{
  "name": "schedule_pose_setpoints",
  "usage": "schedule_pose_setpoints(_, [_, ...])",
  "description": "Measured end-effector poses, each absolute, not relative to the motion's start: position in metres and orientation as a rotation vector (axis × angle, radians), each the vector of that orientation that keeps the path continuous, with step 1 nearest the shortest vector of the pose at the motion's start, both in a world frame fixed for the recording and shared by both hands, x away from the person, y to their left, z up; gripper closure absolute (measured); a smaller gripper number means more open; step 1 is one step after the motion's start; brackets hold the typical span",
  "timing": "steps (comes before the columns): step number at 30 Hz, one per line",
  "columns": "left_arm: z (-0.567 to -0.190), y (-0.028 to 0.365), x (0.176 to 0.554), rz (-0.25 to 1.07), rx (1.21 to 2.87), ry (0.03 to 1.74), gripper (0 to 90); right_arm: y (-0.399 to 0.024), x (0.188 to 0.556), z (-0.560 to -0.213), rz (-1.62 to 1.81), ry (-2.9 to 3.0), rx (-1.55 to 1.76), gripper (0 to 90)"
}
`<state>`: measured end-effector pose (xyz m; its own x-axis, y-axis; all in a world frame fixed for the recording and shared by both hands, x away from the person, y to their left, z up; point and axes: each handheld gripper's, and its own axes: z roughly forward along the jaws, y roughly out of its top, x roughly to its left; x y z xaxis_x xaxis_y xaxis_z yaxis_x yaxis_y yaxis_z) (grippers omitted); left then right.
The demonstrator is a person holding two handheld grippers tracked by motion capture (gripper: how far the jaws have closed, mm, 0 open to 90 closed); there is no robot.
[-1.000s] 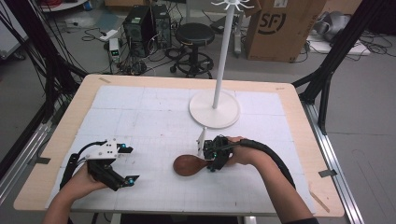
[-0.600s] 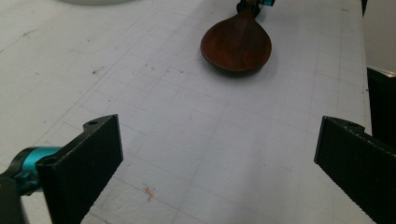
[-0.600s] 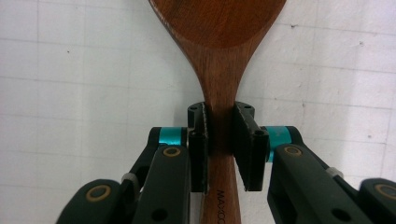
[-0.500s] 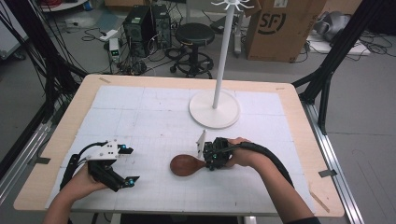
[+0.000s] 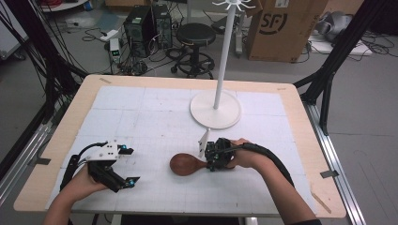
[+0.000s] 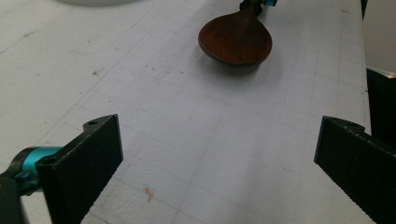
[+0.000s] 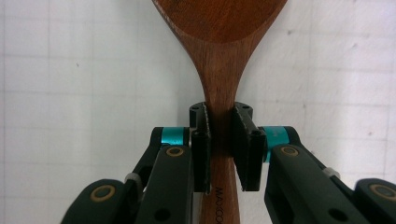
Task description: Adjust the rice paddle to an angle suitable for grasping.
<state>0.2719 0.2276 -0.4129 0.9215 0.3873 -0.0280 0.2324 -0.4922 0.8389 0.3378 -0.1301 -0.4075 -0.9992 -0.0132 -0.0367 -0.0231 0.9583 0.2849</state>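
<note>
The right gripper (image 7: pixel 220 140) has just closed its jaws onto the wooden spoon (image 5: pixel 187 164) by its handle, low on the tabletop (image 5: pixel 141 108), so a lift looks ready, while the left gripper (image 6: pixel 219 158) waits with jaws apart.

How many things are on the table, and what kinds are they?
Wooden spoon: 1
White stand: 1
Hand-held gripper: 2, the left hand-held gripper and the right hand-held gripper, which holds the spoon
Total: 4
</note>
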Motion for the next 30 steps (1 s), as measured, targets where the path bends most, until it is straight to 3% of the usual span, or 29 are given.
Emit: schedule_pose_setpoints(30, [-0.412, 0.230, 0.272, 0.196, 2.093, 0.438, 1.7, -0.066, 0.337, -0.407, 0.653, 3.087, -0.137, 78.5])
